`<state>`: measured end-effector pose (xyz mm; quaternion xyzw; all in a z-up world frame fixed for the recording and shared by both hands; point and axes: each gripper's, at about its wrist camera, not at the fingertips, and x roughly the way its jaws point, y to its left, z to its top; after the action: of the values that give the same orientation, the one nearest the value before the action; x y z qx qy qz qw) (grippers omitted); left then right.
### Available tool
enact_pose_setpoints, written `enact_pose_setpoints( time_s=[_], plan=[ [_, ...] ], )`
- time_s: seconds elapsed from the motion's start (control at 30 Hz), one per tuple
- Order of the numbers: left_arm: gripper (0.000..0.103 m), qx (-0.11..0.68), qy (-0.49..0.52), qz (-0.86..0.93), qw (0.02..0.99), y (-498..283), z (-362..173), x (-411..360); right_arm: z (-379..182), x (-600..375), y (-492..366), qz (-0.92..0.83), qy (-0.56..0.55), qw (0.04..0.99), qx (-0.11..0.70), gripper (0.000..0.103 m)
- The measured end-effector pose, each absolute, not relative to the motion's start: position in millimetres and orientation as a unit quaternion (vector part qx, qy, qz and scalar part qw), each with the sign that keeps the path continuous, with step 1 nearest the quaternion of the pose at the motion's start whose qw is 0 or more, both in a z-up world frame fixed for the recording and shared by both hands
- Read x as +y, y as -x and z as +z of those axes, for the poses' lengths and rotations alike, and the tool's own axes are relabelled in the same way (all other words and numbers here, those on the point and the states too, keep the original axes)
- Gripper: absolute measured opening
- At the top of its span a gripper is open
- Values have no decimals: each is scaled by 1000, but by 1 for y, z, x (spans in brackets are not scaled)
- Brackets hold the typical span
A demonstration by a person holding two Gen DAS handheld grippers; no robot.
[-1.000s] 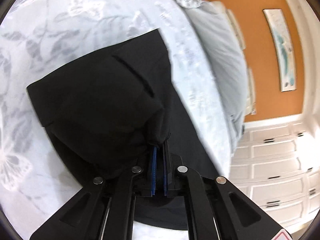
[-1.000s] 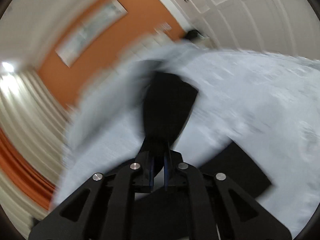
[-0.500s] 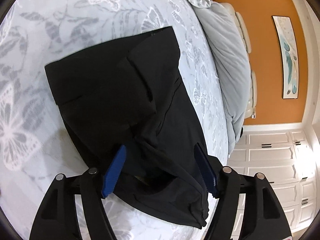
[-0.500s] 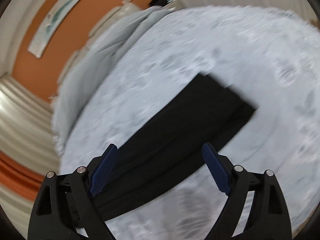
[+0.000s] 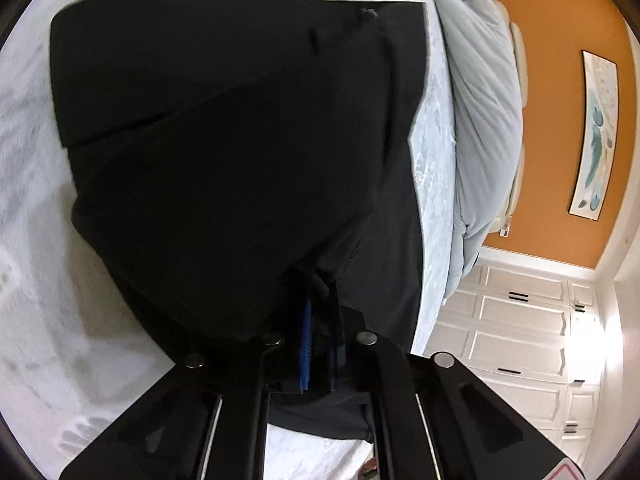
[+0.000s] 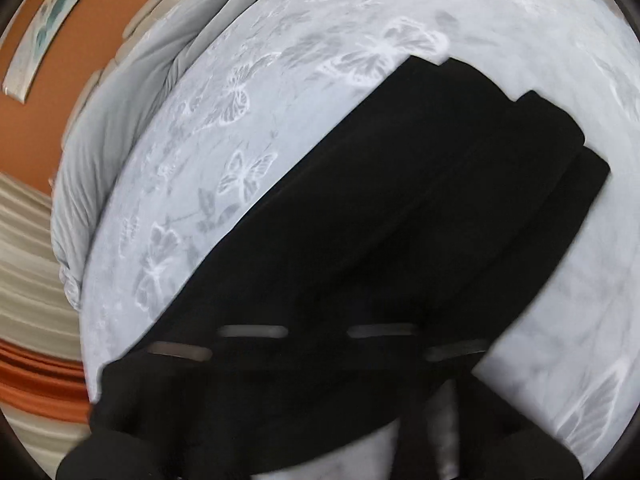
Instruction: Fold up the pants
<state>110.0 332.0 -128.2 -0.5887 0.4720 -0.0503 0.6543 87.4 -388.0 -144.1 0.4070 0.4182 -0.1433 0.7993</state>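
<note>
The black pants (image 5: 224, 152) lie on a pale bed sheet printed with butterflies (image 5: 36, 264). In the left wrist view my left gripper (image 5: 320, 344) is shut on a bunched edge of the pants, with the blue pads pressed together on the cloth. In the right wrist view the pants (image 6: 400, 216) stretch away as a long folded strip. My right gripper (image 6: 320, 344) is low over the near end of that strip. It is motion-blurred and dark against the cloth, so whether it is open or shut does not show.
A grey duvet (image 5: 484, 120) is bunched along the far side of the bed. Beyond it are an orange wall with a framed picture (image 5: 596, 136) and white cabinet doors (image 5: 520, 328). Striped curtains (image 6: 28, 264) show at the left of the right wrist view.
Half a second ago both grippers were open above the pants. Now the left has shut on the cloth, and the right has dropped close onto the strip.
</note>
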Motion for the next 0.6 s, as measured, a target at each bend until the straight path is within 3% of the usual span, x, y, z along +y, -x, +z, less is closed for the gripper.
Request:
enact_pose_setpoints(
  time_s=[0.1, 0.2, 0.37, 0.47, 0.5, 0.53, 0.57, 0.6],
  plan=[
    [1, 412, 559, -100, 713, -107, -81, 330, -98, -389, -77, -81, -428, 841, 322, 0],
    [1, 368, 498, -122, 775, -89, -39, 333, -39, -383, -37, -32, -369, 901, 225, 0],
    [3, 482, 511, -77, 707, -87, -103, 336, -135, -416, -37, -85, -409, 815, 402, 2],
    [19, 490, 467, -58, 734, -82, -92, 331, -143, -415, -36, -89, -390, 806, 437, 6],
    [39, 481, 464, -53, 742, -79, -87, 332, -139, -414, -35, -82, -391, 812, 425, 10],
    [52, 467, 466, -48, 750, -76, -82, 334, -135, -413, -32, -79, -391, 817, 415, 23],
    [54, 461, 471, -45, 751, -76, -82, 339, -131, -413, -31, -82, -390, 822, 406, 37],
    [54, 457, 480, -43, 748, -74, -82, 340, -128, -413, -32, -90, -389, 827, 396, 66]
  ],
)
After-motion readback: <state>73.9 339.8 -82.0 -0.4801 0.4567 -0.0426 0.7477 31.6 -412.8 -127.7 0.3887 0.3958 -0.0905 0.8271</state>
